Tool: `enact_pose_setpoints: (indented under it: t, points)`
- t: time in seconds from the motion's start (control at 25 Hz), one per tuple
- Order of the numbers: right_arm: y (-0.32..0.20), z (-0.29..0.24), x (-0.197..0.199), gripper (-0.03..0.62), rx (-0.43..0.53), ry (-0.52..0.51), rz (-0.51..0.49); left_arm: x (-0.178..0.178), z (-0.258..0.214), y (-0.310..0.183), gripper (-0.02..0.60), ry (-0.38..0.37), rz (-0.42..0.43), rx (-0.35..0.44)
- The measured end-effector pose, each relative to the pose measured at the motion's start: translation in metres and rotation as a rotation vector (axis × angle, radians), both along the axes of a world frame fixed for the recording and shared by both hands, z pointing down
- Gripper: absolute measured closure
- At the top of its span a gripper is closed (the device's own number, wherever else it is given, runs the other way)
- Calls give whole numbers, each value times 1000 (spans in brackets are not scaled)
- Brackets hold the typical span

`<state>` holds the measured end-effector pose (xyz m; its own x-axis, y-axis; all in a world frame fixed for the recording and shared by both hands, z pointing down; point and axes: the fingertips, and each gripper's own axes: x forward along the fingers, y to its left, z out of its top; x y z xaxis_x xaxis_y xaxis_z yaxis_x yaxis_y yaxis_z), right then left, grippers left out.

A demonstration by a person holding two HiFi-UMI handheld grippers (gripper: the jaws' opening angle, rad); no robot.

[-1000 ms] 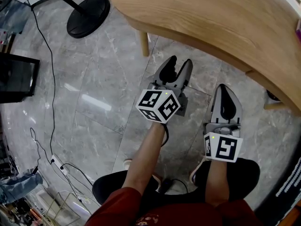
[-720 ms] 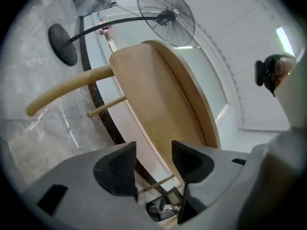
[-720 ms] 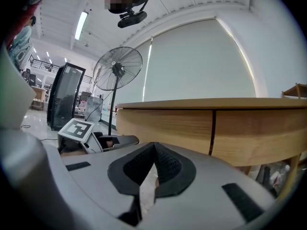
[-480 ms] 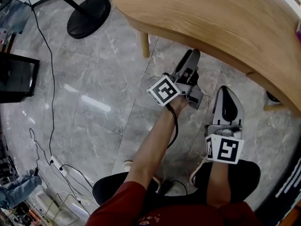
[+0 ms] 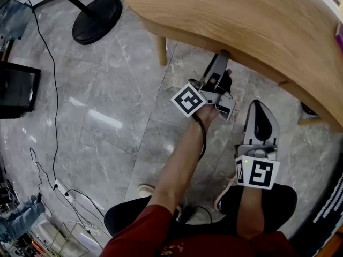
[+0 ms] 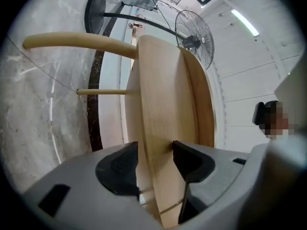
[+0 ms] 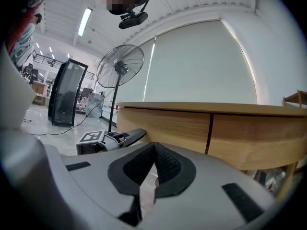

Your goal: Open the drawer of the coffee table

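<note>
The light wooden coffee table (image 5: 241, 15) fills the head view's top right. My left gripper (image 5: 222, 58) lies rolled on its side with its tips at the table's lower front edge. In the left gripper view its jaws (image 6: 156, 150) are opening and straddle the edge of the wooden drawer front (image 6: 160, 109) without clamping it. My right gripper (image 5: 258, 106) hangs lower right of it, apart from the table and shut on nothing. The right gripper view (image 7: 154, 150) shows two drawer fronts (image 7: 163, 123) split by a dark seam (image 7: 209, 128), with the left gripper (image 7: 110, 138) below them.
A table leg (image 5: 161, 50) stands left of the left gripper. A fan's black round base (image 5: 98, 19) sits top left on the grey marble floor, with a cable (image 5: 53, 90) trailing to a power strip (image 5: 64, 186). A black box (image 5: 19, 87) is at the left edge.
The left gripper has rolled onto its side and moved up to the table's front edge, and its tips now reach under the rim. The right gripper has stayed put.
</note>
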<state>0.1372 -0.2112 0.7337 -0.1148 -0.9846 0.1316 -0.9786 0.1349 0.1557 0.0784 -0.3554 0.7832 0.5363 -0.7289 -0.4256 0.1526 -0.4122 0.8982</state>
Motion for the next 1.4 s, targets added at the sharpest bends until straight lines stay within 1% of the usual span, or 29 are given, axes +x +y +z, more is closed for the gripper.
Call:
enact_pose_setpoints:
  t: [0.12,0.16,0.36,0.48,0.6,0.8,0.96,1.12,1.2,1.28,1.36,1.4]
  points:
    - [1,1,-3,599,-2,7,-3,-1,-2,0,361,17,-3,10]
    - [2,1,-3,599,-1,8,-3,-1,-3,1,382,23,-3,13]
    - [6,-5,-6,599,10,26,-9,-3,-2,2,401,38,9,4]
    - [8,-8,-5,599,16,34,-9,-3,-1,2,430,54,5,-23]
    - [10,-9,-6,599,18,36,-6,-5,4,4,477,58,-1,-51]
    - [15,-15,-12,599,30,37,-8,-6,3,8,477,42,2,-45]
    - [16,-13,-14,599,27,53,-13,-7,3,6,476,72,-10,-24]
    - [16,-12,-12,599,26,59,-12,-8,2,4,474,76,-16,11]
    - [18,-11,-12,599,26,67,-17,-7,1,4,472,91,-14,23]
    - [20,-11,-11,599,29,73,-20,-6,4,4,458,106,-15,22]
    - [21,-11,-10,599,32,69,-18,-6,6,3,418,118,-19,23]
    - [22,-11,-9,599,33,68,-17,-6,4,3,417,124,-21,27]
